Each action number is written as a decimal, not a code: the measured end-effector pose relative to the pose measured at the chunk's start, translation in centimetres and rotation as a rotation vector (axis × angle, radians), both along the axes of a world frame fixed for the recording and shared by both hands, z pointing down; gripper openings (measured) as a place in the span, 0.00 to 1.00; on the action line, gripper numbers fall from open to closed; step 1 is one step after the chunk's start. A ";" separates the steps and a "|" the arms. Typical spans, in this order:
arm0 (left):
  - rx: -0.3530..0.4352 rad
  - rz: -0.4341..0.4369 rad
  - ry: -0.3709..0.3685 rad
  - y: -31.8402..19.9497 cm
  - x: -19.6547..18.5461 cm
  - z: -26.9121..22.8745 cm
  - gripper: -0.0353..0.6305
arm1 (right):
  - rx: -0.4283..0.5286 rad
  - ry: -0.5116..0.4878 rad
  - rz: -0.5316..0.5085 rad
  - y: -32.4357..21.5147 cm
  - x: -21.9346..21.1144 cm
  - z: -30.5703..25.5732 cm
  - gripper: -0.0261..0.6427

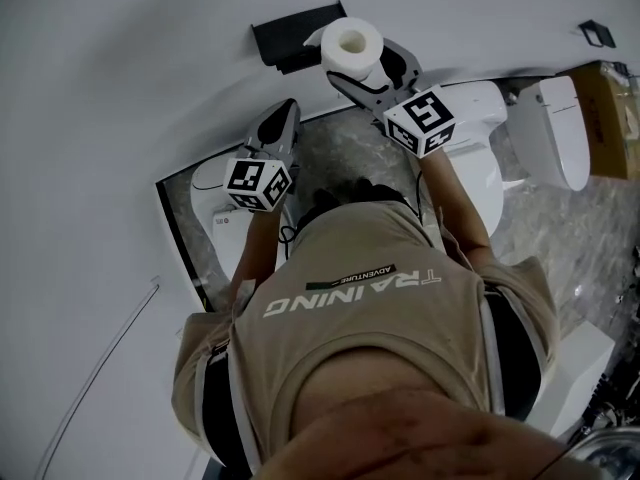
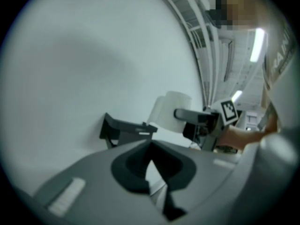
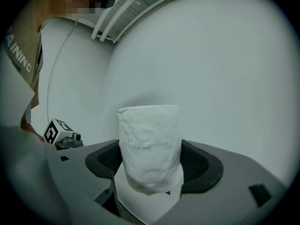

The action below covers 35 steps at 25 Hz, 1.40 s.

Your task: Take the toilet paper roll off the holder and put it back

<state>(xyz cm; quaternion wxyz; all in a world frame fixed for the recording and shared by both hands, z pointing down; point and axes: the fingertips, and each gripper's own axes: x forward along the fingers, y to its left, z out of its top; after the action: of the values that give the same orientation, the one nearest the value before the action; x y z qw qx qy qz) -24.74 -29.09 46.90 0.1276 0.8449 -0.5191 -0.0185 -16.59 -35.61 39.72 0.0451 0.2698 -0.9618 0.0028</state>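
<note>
The white toilet paper roll [image 1: 350, 44] is off the black wall holder [image 1: 292, 36] and stands just to its right, close to the white wall. My right gripper [image 1: 366, 64] is shut on the roll, one jaw on each side of it. In the right gripper view the roll [image 3: 150, 144] stands upright between the dark pads [image 3: 201, 165]. My left gripper [image 1: 285, 118] hangs lower and to the left, shut with nothing in it. The left gripper view shows the holder [image 2: 124, 128] bare, with the roll [image 2: 171, 111] beyond it.
A white toilet [image 1: 487, 158] is below the right gripper, and another white fixture [image 1: 555, 133] is further right beside a brown box [image 1: 612, 118]. A white unit [image 1: 215, 208] stands on the grey marbled floor at left. A thin cable [image 1: 100, 368] runs along the wall.
</note>
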 end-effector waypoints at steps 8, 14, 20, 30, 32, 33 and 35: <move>0.025 -0.100 -0.027 4.5 2.8 -0.4 0.05 | 0.015 -0.047 -0.077 5.1 3.6 0.4 0.54; 0.005 -0.201 -0.032 7.1 3.9 -0.1 0.05 | -0.006 -0.035 -0.149 7.7 6.3 2.2 0.54; -0.018 -0.265 -0.049 9.9 4.5 0.4 0.05 | -0.003 -0.028 -0.209 8.9 6.7 3.4 0.54; -0.027 -0.202 -0.093 10.7 5.3 0.3 0.05 | 0.134 -0.035 -0.194 3.7 2.1 -0.8 0.54; -0.022 -0.188 -0.092 10.5 5.3 0.2 0.05 | 0.154 -0.041 -0.175 1.4 0.7 -1.9 0.54; -0.022 -0.182 -0.093 10.4 5.3 0.2 0.05 | 0.158 -0.045 -0.168 0.2 -0.1 -2.2 0.54; -0.026 -0.176 -0.096 10.4 5.3 0.5 0.05 | 0.156 -0.050 -0.156 -1.9 -1.7 -2.5 0.54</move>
<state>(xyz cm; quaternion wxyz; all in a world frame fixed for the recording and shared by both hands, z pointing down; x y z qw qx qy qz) -19.49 -18.70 47.35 0.1117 0.7941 -0.5972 0.0175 -18.30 -37.54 37.27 0.0000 0.1968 -0.9780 -0.0688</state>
